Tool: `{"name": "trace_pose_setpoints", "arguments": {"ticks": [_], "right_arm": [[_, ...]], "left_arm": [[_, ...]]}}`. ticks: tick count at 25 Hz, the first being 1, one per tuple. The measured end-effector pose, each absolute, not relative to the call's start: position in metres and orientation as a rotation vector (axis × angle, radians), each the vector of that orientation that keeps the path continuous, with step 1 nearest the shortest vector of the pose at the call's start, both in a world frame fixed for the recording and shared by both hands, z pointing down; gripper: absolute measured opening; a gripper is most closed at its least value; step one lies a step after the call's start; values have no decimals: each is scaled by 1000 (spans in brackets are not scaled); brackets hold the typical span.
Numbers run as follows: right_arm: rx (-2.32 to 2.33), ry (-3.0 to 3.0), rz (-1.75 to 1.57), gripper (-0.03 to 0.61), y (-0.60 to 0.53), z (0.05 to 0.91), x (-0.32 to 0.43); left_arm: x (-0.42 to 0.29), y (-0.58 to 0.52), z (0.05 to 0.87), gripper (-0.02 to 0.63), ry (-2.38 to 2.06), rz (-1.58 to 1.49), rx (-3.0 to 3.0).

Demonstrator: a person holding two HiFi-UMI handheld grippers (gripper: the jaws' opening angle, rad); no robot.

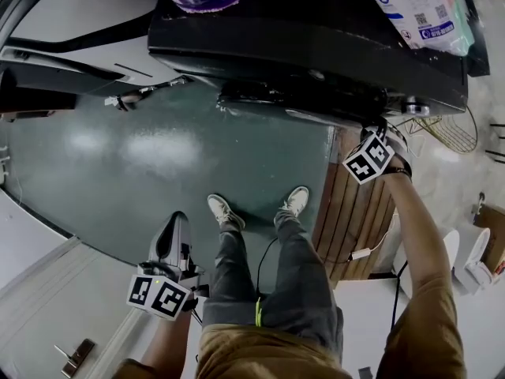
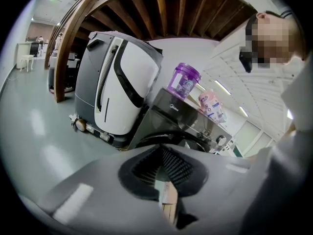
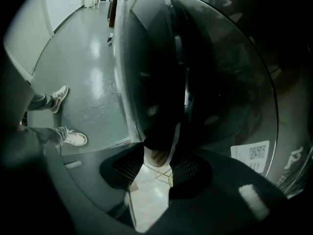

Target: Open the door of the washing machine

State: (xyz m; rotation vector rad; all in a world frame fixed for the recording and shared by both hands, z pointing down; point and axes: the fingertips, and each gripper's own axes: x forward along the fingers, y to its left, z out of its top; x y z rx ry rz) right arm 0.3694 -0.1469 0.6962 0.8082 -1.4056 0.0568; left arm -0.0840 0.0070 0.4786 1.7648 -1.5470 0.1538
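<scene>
At the front of the washer point(image 1: 316, 46), our right gripper point(image 3: 160, 152) has its fingers clenched on the door point(image 3: 215, 82) edge; we judge a slanted pull could slip them off. Our left gripper point(image 2: 161, 151) hangs clenched, empty. On top, the jar point(image 2: 184, 81) and packet point(image 2: 211, 106) hide their contents; a jolt might topple them.

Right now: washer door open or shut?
Looks shut: from the head view the door lies flat along the washing machine front, no gap showing. Right gripper is closed on its handle.
</scene>
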Motion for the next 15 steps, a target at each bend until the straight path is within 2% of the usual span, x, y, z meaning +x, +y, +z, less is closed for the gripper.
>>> {"name": "trace_pose_setpoints", "arguments": {"ticks": [11,15], "right_arm": [[693,-1356,70,158,-140,716,373],[722,-1429,157,149,-86,714,357]], "left_arm": [[-85,-2,487,60,-1535,162,1760],[-82,0,485,60,-1506,182,1782]]}}
